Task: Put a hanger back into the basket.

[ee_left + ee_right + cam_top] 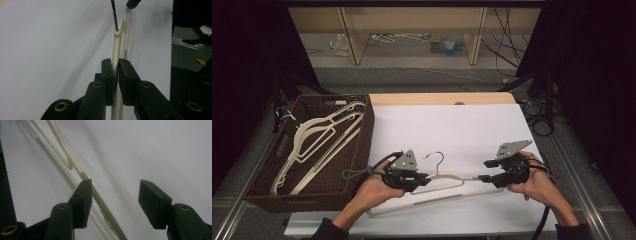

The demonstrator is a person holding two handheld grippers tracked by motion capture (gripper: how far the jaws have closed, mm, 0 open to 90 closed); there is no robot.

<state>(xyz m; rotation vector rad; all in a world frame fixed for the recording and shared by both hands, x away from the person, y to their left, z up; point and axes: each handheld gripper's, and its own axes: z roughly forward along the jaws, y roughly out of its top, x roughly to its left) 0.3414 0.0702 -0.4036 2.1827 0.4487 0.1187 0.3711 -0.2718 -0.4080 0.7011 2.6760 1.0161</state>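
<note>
A cream hanger (447,176) with a dark metal hook lies across the front of the white table (452,125). My left gripper (427,176) is shut on the hanger's left shoulder. In the left gripper view the pads (110,72) press on the cream arm (119,32) just below the hook. My right gripper (486,170) stands at the hanger's right end with its jaws apart. In the right gripper view the ribbed arm of the hanger (105,210) runs past the left jaw of that gripper (115,185), and the gap between the jaws holds nothing.
A dark woven basket (366,145) stands at the table's left edge with several cream hangers (319,135) inside. Wooden shelving and cables lie beyond the far edge. Metal rails run along both sides of the table.
</note>
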